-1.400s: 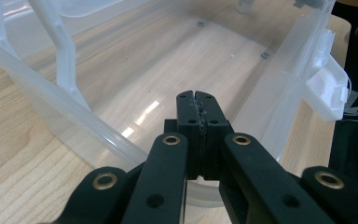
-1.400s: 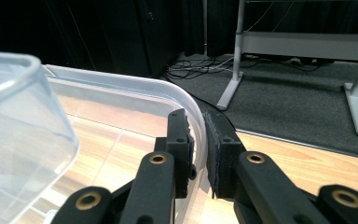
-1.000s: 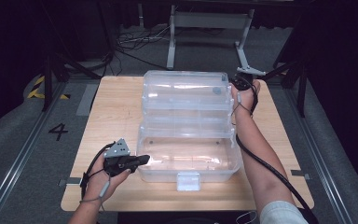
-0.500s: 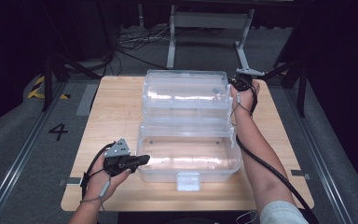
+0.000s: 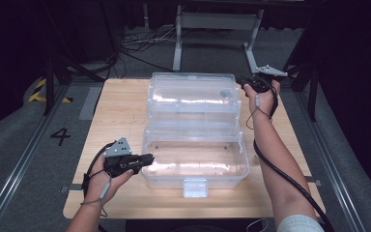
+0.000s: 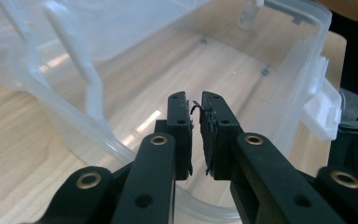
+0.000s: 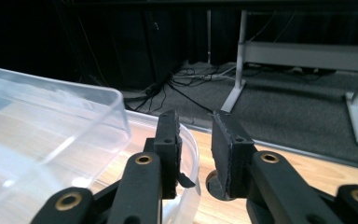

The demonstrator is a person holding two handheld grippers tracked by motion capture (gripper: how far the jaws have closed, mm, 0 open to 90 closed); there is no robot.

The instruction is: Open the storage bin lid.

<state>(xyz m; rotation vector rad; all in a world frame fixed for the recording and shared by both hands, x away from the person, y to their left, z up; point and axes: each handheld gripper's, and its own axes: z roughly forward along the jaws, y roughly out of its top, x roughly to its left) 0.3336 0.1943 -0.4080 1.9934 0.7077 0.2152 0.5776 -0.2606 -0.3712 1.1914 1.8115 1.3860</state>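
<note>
A clear plastic toolbox (image 5: 193,169) stands open in the middle of the wooden table (image 5: 121,111), its tiered trays and lid (image 5: 193,92) stepped back toward the far side. My left gripper (image 5: 149,158) lies level against the left end of the box's base. Its jaws (image 6: 196,105) have just been opening; a narrow gap shows with nothing in it, over the base's rim (image 6: 98,135). My right gripper (image 5: 244,82) hovers at the lid's far right corner. Its jaws (image 7: 196,123) have just been opening too and stand apart, empty, beside the lid's rim (image 7: 121,107).
A white latch (image 5: 195,187) hangs at the base's front, seen also as the latch (image 6: 324,114) at the right. Beyond the table stand a metal frame (image 5: 217,21) and floor cables (image 5: 135,46). Bare wood lies left and right of the box.
The right gripper has drawn slightly up and away from the lid's far right corner. The left hand has stayed in place.
</note>
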